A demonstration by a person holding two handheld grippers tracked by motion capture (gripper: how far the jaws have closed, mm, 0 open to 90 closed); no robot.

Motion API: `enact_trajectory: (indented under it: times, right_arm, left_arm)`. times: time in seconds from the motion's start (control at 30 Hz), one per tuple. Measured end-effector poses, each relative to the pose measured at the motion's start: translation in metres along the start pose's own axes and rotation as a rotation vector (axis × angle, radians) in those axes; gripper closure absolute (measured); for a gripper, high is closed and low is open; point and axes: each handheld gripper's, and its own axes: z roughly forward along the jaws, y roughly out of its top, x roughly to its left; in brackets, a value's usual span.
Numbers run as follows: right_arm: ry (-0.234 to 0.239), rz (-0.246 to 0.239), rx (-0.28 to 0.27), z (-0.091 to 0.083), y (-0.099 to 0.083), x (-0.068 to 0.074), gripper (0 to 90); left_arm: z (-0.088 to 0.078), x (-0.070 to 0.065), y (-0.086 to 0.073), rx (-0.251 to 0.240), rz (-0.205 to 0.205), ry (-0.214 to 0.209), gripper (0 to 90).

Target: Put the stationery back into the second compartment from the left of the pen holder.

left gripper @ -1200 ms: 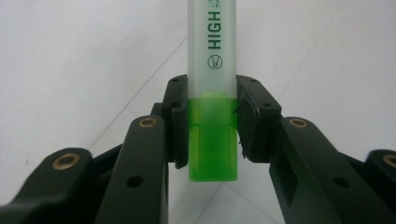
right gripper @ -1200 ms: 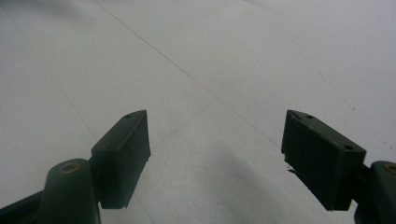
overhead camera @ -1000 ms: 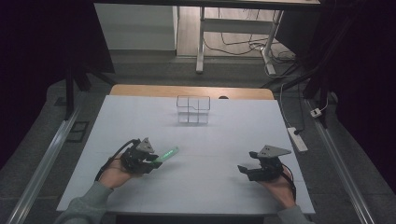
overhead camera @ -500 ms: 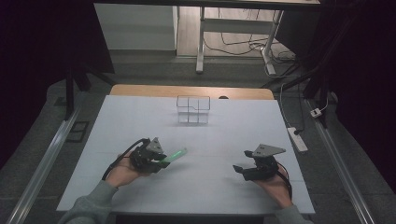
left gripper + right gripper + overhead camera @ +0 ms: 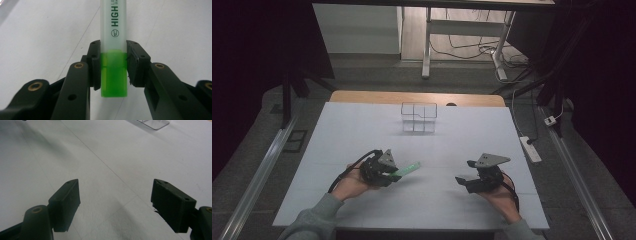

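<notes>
A green highlighter [image 5: 408,169] [image 5: 113,50] with a frosted cap sticks out to the right of my left gripper [image 5: 396,173] [image 5: 113,63], which is shut on its green barrel a little above the table. Both black pads [image 5: 95,62] press on the barrel's sides. My right gripper [image 5: 466,174] [image 5: 116,205] hovers low over the white table [image 5: 362,130] at the right front, its jaws wide open with nothing between them. A clear plastic organiser [image 5: 419,117] with compartments stands at the table's far middle; its corner [image 5: 152,123] shows in the right gripper view.
A power strip [image 5: 531,148] lies on the floor off the table's right edge. A wooden strip [image 5: 362,97] borders the table's far edge. Dark floor and desk legs lie beyond.
My left gripper has carried the highlighter a little to the right and toward the table's middle. The right gripper has drifted slightly left and nearer the front edge.
</notes>
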Motion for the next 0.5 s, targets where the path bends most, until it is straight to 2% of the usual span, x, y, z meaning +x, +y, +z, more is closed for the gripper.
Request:
enact_trajectory:
  times: [0.5]
  right_arm:
    - [0.016,-0.028,0.004,0.006,0.009,0.006,22.4]
  left_arm:
    - [0.011,-0.005,0.015,0.013,0.08,-0.035,66.6]
